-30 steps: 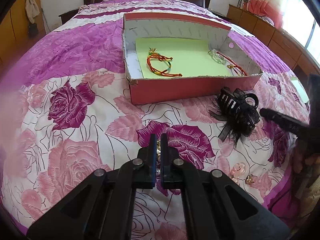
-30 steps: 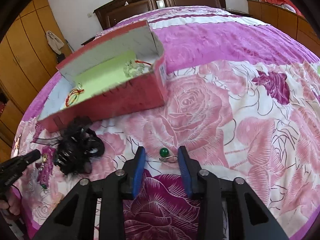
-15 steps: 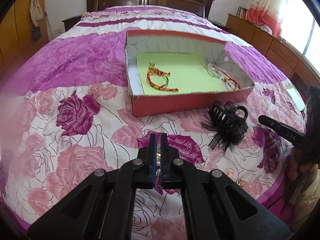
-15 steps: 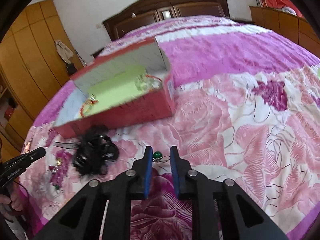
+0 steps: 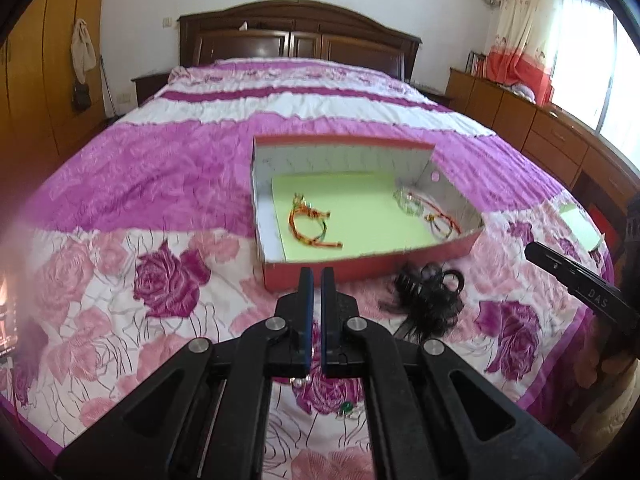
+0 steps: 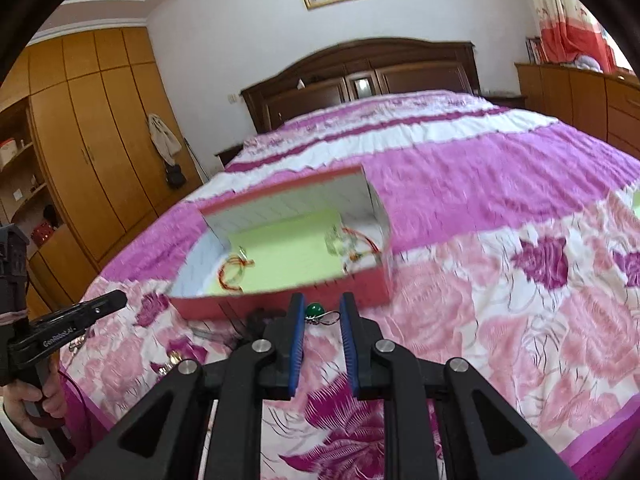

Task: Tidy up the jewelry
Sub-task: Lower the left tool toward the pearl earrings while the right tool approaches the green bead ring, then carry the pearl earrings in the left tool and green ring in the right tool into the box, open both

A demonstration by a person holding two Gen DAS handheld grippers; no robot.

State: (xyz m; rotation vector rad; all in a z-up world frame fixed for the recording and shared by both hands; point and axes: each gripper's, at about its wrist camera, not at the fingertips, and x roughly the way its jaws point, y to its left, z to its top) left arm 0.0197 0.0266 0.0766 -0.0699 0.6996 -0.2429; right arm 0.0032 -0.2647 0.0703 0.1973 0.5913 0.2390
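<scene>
A red cardboard box (image 5: 360, 270) with a green liner lies on the bed; it also shows in the right wrist view (image 6: 280, 300). Inside lie a red-orange cord bracelet (image 5: 310, 226) and a clear-bead and red bracelet (image 5: 424, 210). My left gripper (image 5: 316, 276) is raised above the bedspread in front of the box, jaws nearly closed on a small metallic piece (image 5: 301, 379) that hangs below the pads. My right gripper (image 6: 320, 310) is lifted and holds a green bead earring (image 6: 316, 312) between its blue pads. A black hair claw (image 5: 430, 296) lies right of the left gripper.
Small trinkets lie on the floral bedspread: a green one (image 5: 346, 408) under the left gripper, others (image 6: 172, 360) near the bed's left edge. A wooden headboard (image 5: 296, 36), wardrobe (image 6: 88, 152) and dresser (image 5: 540, 136) surround the bed. The other gripper shows at each view's edge.
Both grippers have risen from the bedspread and tilted up toward the box. The right jaws closed on the green bead earring and lifted it. The left gripper stays closed.
</scene>
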